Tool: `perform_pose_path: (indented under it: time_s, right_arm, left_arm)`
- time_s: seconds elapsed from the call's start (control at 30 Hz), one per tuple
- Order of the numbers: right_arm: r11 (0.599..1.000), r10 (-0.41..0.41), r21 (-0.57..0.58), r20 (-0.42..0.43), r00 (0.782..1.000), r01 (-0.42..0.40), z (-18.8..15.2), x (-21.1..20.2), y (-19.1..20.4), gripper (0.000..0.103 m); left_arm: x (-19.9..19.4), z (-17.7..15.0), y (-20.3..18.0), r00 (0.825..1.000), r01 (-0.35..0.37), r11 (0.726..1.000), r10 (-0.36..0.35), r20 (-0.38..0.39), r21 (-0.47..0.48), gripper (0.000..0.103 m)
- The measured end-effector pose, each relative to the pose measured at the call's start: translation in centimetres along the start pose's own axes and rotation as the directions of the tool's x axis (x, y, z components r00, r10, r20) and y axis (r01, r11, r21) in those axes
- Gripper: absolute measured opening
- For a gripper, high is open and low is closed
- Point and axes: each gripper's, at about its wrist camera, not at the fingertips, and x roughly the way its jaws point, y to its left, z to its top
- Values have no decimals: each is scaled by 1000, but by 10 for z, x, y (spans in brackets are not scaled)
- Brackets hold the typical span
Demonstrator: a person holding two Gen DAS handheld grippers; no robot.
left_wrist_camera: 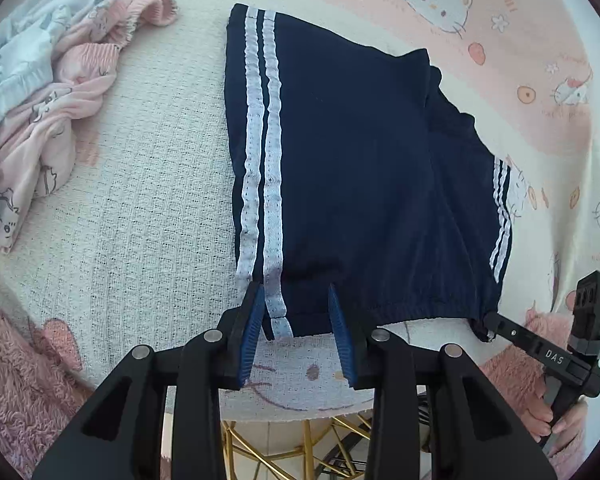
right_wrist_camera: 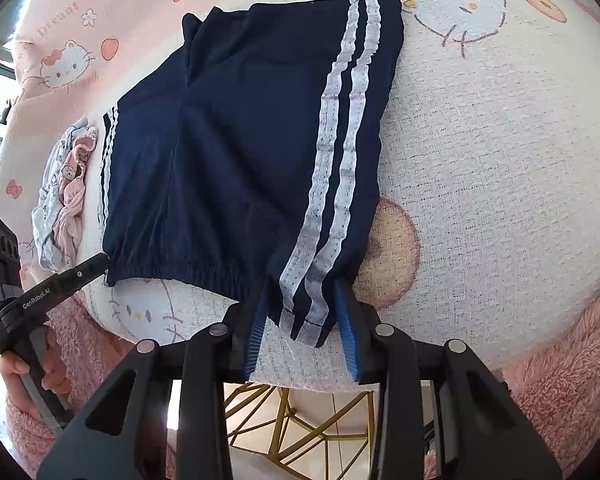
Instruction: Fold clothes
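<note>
hidden: shorts (left_wrist_camera: pixel 352 168) far leg, perhaps folded under | cut off: pink clothes (left_wrist_camera: pixel 40 112) left

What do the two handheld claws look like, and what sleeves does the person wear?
Both are matte black with linked arms joined by round silver pins. The left claw and the right claw have ribbed blue pads. White lettering marks their sides, and a black camera block shows a small green light. The fluffy pink sleeve covers the wrist.

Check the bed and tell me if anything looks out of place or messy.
The navy shorts lie mostly flat, but one leg overlaps the other unevenly, leaving a raised ridge down the middle. The only real mess is the crumpled pile of pink and pale blue clothes, bunched unfolded beside the shorts on the blanket. Nothing looks spilled or damaged.
</note>
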Motion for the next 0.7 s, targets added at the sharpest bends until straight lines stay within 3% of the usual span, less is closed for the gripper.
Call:
perform_pose_path:
  time_s: [0.1, 0.2, 0.33, 0.53, 0.6, 0.63, 0.7]
  right_arm:
    - [1000, 8, 1, 7, 1000, -8, -2, -3, 1, 34]
    - [993, -95, -71, 33, 995, 97, -3, -1, 12, 34]
    - [986, -88, -144, 12, 996, 89, -6, 11, 30, 31]
    - [986, -69, -148, 46, 997, 76, -1, 6, 26, 13]
    - [983, -73, -161, 97, 993, 88, 0, -6, 29, 12]
    - [980, -78, -173, 129, 988, 100, 0, -13, 31, 12]
    - [973, -88, -191, 196, 977, 126, 0, -29, 36, 12]
  left_arm:
    - [1, 0, 4, 1000, 3, 1000, -3, -1, -22, 36]
    - [5, 0, 5, 1000, 0, 999, 0, -7, -48, 36]
    - [12, 0, 3, 999, -6, 999, 4, -39, -40, 36]
    - [11, -1, 3, 999, 21, 999, -22, -33, -44, 36]
    - [9, -2, 2, 999, 36, 998, -37, -22, -42, 18]
    - [6, -3, 1, 999, 46, 998, -46, -10, -36, 4]
    - [-1, -3, -3, 998, 66, 998, -65, 24, -22, 2]
